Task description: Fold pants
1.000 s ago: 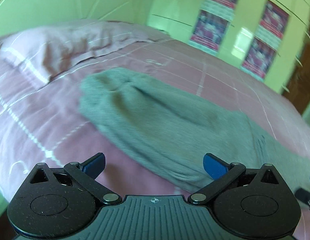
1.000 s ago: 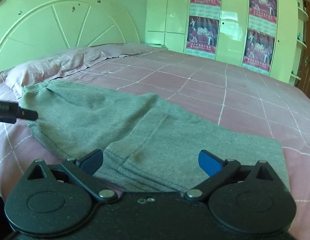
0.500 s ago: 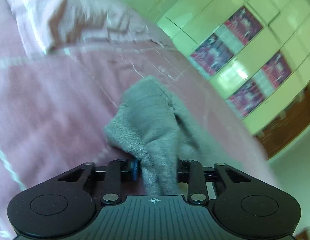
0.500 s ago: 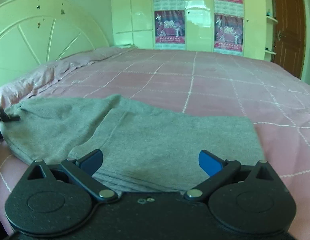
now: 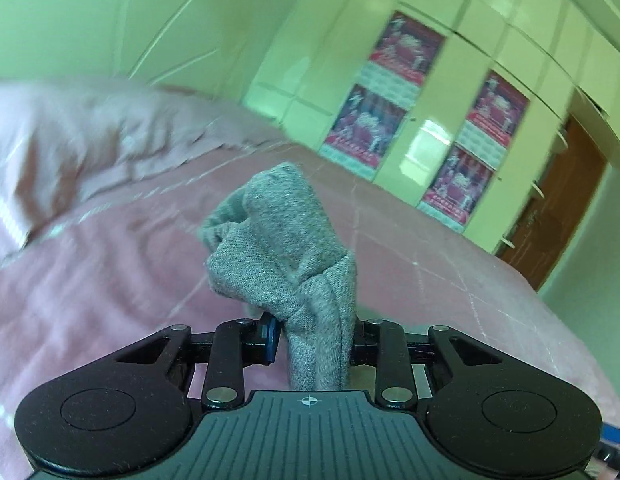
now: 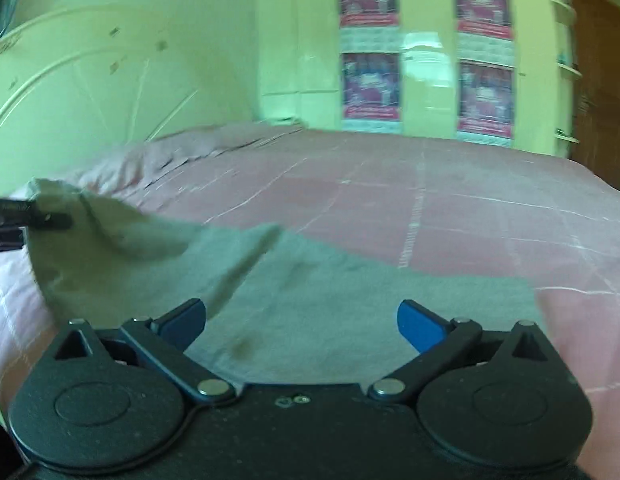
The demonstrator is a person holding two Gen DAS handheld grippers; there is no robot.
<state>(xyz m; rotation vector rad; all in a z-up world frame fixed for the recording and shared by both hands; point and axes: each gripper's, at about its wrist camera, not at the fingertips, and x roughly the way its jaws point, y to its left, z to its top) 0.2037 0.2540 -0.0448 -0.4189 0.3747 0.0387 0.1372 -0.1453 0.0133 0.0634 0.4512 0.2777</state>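
Grey pants (image 6: 310,304) lie on a pink bed (image 6: 429,208). My left gripper (image 5: 311,338) is shut on a bunched end of the pants (image 5: 286,248) and holds it lifted above the bed. In the right wrist view the left gripper (image 6: 34,218) shows at the far left with the lifted pants end. My right gripper (image 6: 302,320) is open and empty, low over the flat near part of the pants.
A pink pillow (image 5: 90,140) lies at the bed's head by a pale headboard (image 6: 90,92). Pale wardrobe doors with posters (image 6: 369,52) stand beyond the bed. A brown door (image 6: 597,88) is at the right.
My left gripper closed on the pants end and lifted it off the bed. The right gripper stayed open and sank lower toward the pants.
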